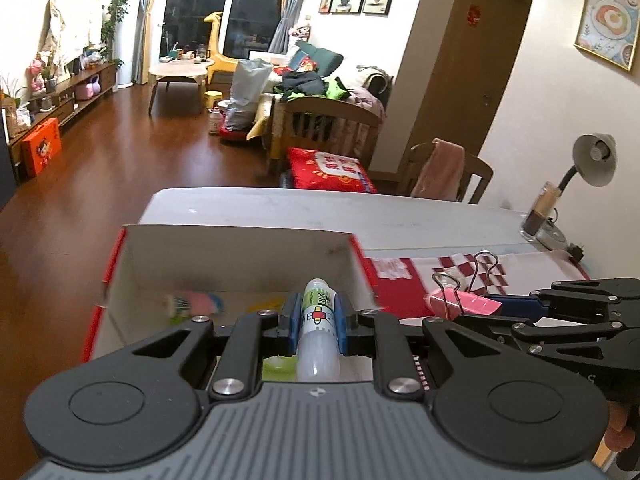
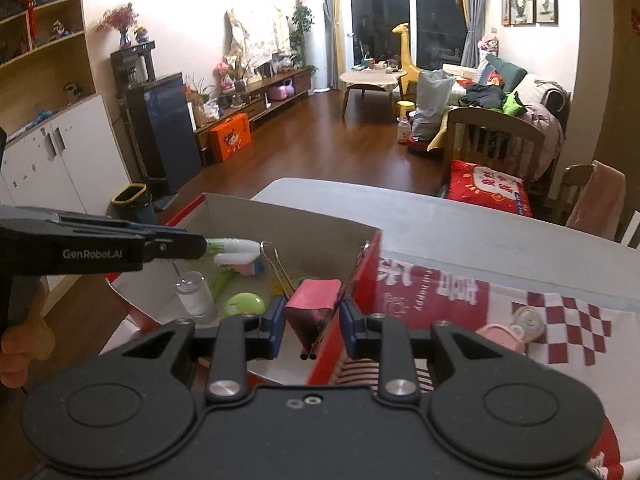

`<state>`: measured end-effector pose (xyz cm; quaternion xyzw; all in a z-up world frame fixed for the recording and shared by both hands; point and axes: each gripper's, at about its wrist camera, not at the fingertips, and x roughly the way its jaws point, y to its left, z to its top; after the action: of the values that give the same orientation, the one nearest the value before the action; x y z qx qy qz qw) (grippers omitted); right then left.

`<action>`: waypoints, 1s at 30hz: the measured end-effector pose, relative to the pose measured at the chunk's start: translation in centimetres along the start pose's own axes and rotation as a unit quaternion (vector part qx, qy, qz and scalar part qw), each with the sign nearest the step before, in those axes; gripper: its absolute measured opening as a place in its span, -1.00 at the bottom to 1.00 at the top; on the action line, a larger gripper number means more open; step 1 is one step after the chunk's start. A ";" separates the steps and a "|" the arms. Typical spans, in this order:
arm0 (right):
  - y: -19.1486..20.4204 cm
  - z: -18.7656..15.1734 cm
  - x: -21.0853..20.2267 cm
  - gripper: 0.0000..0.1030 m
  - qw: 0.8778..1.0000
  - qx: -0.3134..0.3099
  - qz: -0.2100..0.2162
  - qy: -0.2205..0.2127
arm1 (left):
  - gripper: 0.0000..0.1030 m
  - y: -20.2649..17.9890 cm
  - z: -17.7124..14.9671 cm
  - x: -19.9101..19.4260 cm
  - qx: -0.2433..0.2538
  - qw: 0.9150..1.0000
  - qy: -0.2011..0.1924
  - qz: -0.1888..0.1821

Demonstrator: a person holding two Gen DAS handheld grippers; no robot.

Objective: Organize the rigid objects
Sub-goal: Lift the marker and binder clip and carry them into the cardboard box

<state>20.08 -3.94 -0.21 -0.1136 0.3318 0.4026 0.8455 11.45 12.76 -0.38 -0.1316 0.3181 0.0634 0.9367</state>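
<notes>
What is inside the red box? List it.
In the red box: a clear capped bottle, a green round item, a pink-and-blue item and something yellow. The right gripper and its pink binder clip cover the near corner.

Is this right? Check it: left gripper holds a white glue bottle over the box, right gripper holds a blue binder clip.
Wrong on the colour. The right gripper is shut on a pink binder clip, as the right wrist view shows. The left gripper does hold the white glue bottle over the box.

A grey desk lamp [image 1: 595,159] stands beside a glass bottle [image 1: 538,213]; a pink towel [image 1: 438,168] drapes a wooden chair [image 1: 478,172].
</notes>
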 end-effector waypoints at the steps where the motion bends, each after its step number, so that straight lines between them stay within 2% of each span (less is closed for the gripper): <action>1: 0.4 0.2 0.6 -0.46 1.000 -0.004 0.000 0.005 | -0.67 0.5 0.0 0.0 0.001 1.000 0.000 0.003; 9: 3.2 0.8 4.9 -0.46 0.998 -0.042 -0.028 0.034 | -0.67 4.9 0.8 1.7 0.009 1.000 0.010 0.011; 17: 4.7 1.0 9.2 -0.46 0.994 -0.074 -0.044 0.069 | -0.67 7.3 1.0 5.9 0.022 0.999 0.032 0.031; 30: 5.3 0.4 12.9 -0.46 0.989 -0.066 -0.043 0.127 | -0.67 7.2 1.5 11.6 0.048 0.995 0.079 0.032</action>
<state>22.17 7.47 -7.88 -0.2334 0.4039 0.3689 0.8039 19.99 20.53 -7.81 -0.0805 0.3978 0.0669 0.9115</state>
